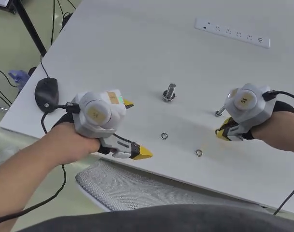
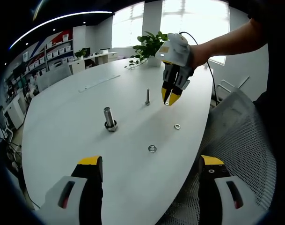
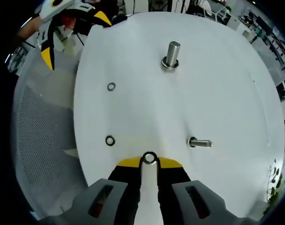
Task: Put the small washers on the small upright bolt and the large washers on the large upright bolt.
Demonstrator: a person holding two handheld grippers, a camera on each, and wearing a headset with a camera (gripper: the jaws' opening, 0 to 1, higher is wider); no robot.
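A person at a broad white workbench table (image 1: 137, 43) handles two yellow-tipped hand-held grippers over a scatter of fasteners. The right gripper (image 1: 223, 132), seen at the right of the head view, has its jaws drawn together on a silver metal ring washer (image 3: 149, 158). Its own view shows the washer pinched between the tips close over the tabletop, though whether this is a small or a large one cannot be told. The thin silver small bolt (image 1: 220, 112) stands upright just beside that gripper. The thick silver large bolt (image 1: 169, 92) stands upright near the middle of the table, apart from both grippers. Two more washers lie flat on the table toward the near edge. The first loose washer (image 1: 164, 136) is in front of the large bolt, and the second loose washer (image 1: 199, 152) is nearer the right gripper. The left gripper (image 1: 136, 128), held at the near left side of the table, has its jaws spread wide with nothing between them, pointing across the table toward the bolts. A black computer mouse (image 1: 46, 93) sits at the table's left edge and a long white power strip (image 1: 232, 33) lies at the far side. A grey mesh chair seat (image 1: 122, 186) shows below the near edge.
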